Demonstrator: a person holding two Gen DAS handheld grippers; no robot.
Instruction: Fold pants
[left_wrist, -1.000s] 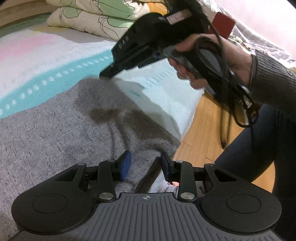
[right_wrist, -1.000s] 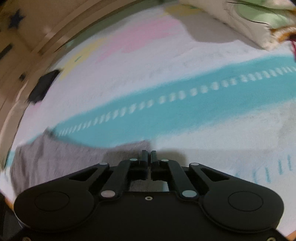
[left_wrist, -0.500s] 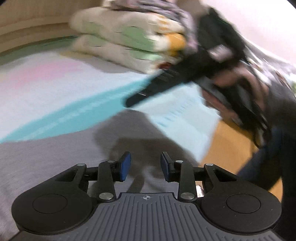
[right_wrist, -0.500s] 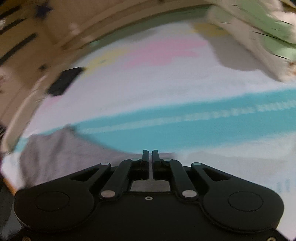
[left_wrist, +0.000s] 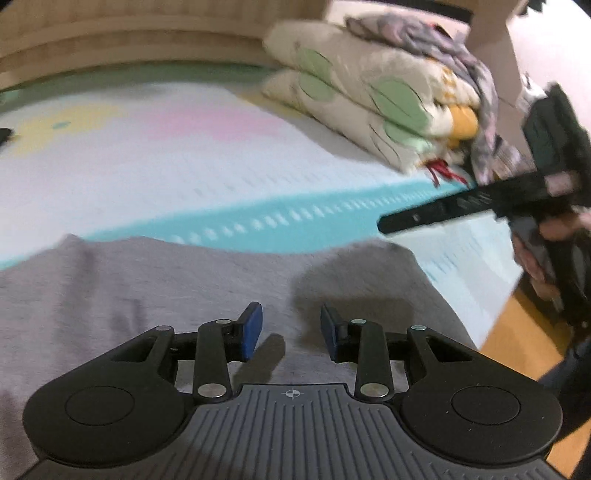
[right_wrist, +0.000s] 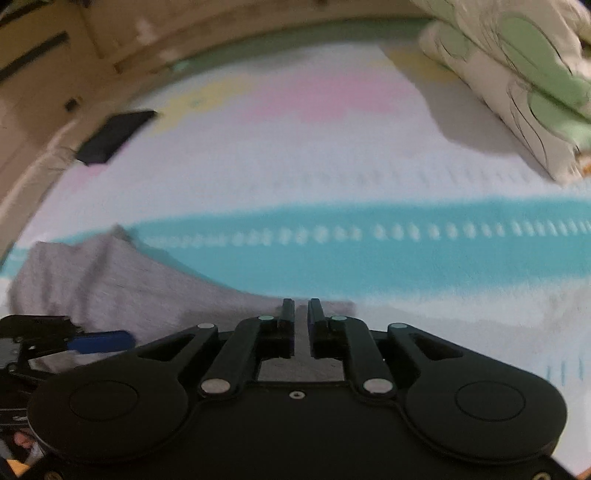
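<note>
Grey knit pants lying flat on striped bed sheet, apparently part-folded; more folding likely left. Left gripper partly open, empty; right gripper opening, holding nothing.

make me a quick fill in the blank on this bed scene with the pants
1. The pants lying on the bed are ____ in colour.
2. The wide stripe across the sheet is ____.
3. Between the left gripper fingers there is ____.
4. The folded quilt has ____ leaf shapes.

Missing words: grey; teal; nothing; green
</note>
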